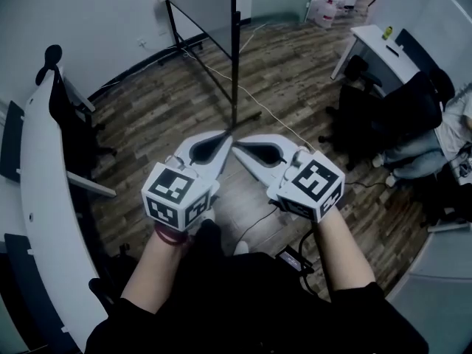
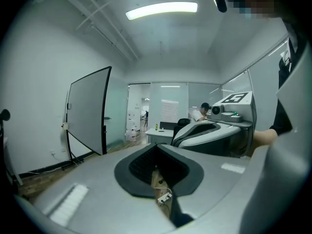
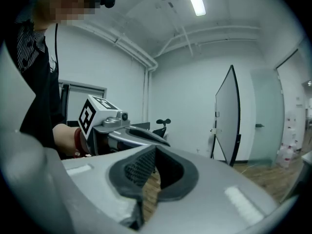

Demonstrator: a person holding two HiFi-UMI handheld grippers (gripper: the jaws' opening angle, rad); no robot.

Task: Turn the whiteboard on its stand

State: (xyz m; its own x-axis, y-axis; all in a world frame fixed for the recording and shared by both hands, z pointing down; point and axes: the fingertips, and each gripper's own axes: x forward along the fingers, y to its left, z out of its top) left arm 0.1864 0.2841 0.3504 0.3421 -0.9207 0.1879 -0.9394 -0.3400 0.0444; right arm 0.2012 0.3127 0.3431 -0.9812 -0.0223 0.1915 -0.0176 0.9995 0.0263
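Plainly neither tool has work yet: the left gripper [image 1: 223, 143] and the right gripper [image 1: 241, 147] each have their jaws pressed together on nothing. Their tips nearly touch and point ahead, probably in readiness for the approach. The whiteboard [image 1: 199, 2] stands on its stand [image 1: 234, 80] at the far edge of the floor [image 1: 295, 72], near the wall and well apart from both grippers. Bare boards lie between. A curved desk [image 1: 44, 198] hems the left side and chairs [image 1: 383, 116] the right, while a cable [image 1: 258, 100] trails past the stand's foot and could snag.
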